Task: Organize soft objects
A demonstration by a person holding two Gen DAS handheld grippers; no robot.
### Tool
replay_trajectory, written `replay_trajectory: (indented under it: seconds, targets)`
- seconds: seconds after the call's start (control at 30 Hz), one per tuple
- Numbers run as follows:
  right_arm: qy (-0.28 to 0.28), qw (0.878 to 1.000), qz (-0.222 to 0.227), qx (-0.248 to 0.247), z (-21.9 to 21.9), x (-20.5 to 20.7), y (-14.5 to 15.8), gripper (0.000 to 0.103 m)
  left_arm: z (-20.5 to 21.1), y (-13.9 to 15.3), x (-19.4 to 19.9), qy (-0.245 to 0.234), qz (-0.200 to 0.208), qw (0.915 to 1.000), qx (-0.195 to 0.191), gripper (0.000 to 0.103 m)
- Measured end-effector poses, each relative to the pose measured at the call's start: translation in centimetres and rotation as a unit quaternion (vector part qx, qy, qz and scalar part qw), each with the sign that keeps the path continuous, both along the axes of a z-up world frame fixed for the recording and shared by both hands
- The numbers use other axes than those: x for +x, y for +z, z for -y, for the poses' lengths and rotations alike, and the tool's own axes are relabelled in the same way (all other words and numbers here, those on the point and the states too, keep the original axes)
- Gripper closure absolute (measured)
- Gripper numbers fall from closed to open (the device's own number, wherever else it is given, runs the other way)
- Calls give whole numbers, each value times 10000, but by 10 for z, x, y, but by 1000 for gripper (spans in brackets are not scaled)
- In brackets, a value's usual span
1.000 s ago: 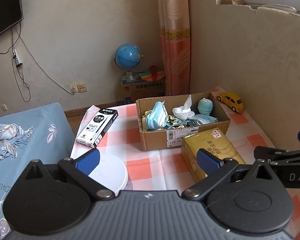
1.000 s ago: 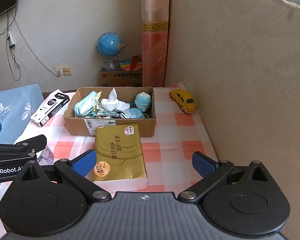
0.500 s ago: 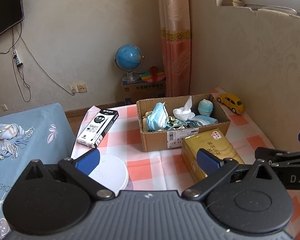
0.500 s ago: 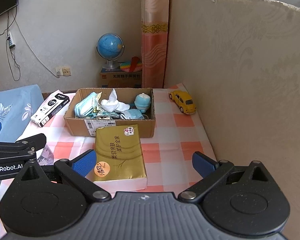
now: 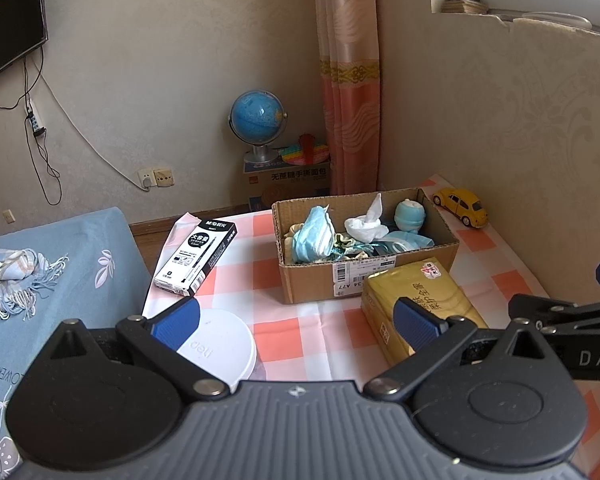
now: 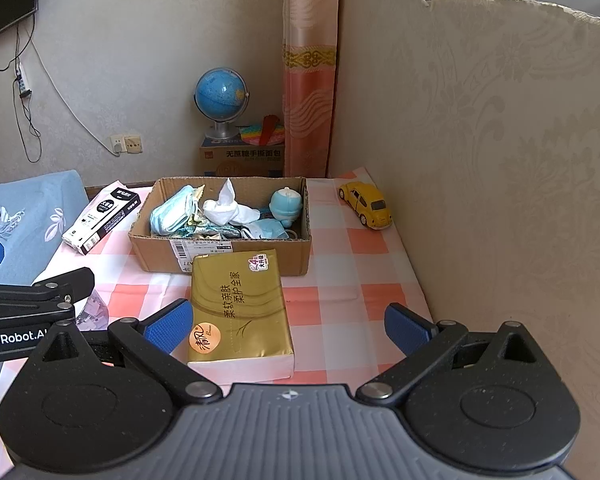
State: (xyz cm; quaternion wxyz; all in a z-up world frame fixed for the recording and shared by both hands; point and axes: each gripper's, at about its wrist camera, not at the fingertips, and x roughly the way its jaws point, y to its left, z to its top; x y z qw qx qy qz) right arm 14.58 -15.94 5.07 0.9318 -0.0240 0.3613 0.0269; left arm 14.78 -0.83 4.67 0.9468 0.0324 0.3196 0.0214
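Two grippers are seen low in their own frames, each with blue-padded fingers spread wide and nothing held between them: the left gripper (image 5: pixel 296 320) at the bottom of the left wrist view and the right gripper (image 6: pixel 288 326) at the bottom of the right wrist view. A cardboard box (image 6: pixel 224 254) is set on the pink-and-white checked tablecloth (image 6: pixel 340 308) at the centre of the right wrist view, and the soft objects are gathered inside it: crumpled blue face masks (image 6: pixel 172 216) at its left end, a white tissue (image 6: pixel 226 208) in the middle, and a pale blue round toy (image 6: pixel 286 206) at its right end. A gold tissue pack (image 6: pixel 240 308) is laid flat on the cloth just below the box, its upper edge touching or nearly touching the box front, and its lower part is framed between the right gripper's fingers without being touched. In the left wrist view the same pack (image 5: pixel 416 308) is partly covered by that gripper's right finger (image 5: pixel 416 322). A black-and-white pen box (image 5: pixel 196 256) is placed left of the cardboard box, and a white round lid (image 5: pixel 224 348) lies below it, partly behind the left finger. A yellow toy car (image 6: pixel 366 204) is parked right of the box, near the wallpapered panel (image 6: pixel 500 160). A blue globe (image 6: pixel 220 98) is seen at upper centre, on a carton by the wall.
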Motion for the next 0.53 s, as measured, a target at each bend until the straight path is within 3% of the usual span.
replay_trajectory:
  seconds: [0.53]
  targets:
    - [7, 10000, 11, -6, 0, -2, 1, 0, 2, 2, -1, -13, 18, 10000, 14, 0]
